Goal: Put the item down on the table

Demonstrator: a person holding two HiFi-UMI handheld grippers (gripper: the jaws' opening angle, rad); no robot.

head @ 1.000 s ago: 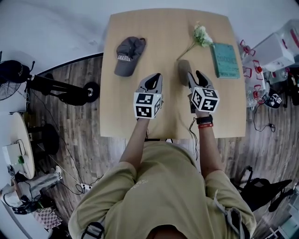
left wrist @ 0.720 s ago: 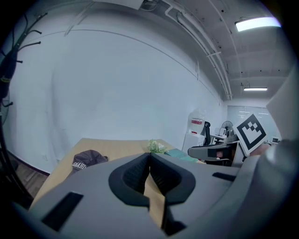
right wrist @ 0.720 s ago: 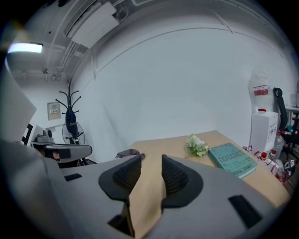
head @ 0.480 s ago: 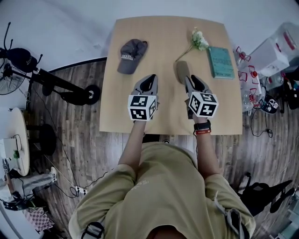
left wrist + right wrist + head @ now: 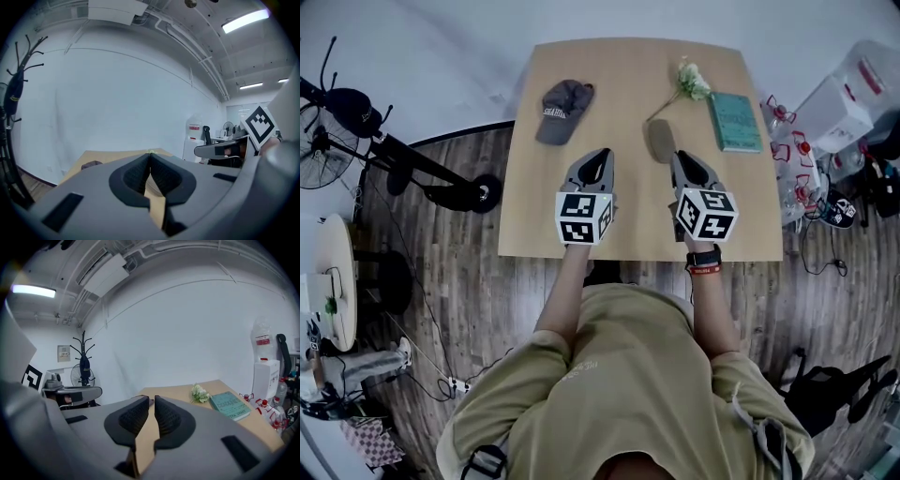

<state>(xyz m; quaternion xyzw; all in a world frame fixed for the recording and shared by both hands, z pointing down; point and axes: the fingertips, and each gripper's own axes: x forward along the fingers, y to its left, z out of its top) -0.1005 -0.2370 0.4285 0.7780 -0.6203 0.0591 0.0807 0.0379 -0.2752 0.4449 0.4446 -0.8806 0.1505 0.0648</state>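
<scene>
The fan (image 5: 317, 161) at the left edge is cut off. A cap (image 5: 563, 110) lies on the far left of the wooden counter (image 5: 619, 80); its print is too small to read. The left gripper (image 5: 599, 156) has its fingers closed together on nothing. The item (image 5: 661, 141), a grey oblong thing I cannot identify, lies flat on the counter just beside the tips of the right gripper (image 5: 681, 157); I cannot tell if they touch. Its fingers are closing, with a thin gap left and nothing between them. To the right lie a flower (image 5: 692, 80) and a book (image 5: 735, 121). The floor (image 5: 441, 253) is dark planks and the wall (image 5: 187, 333) is white.
</scene>
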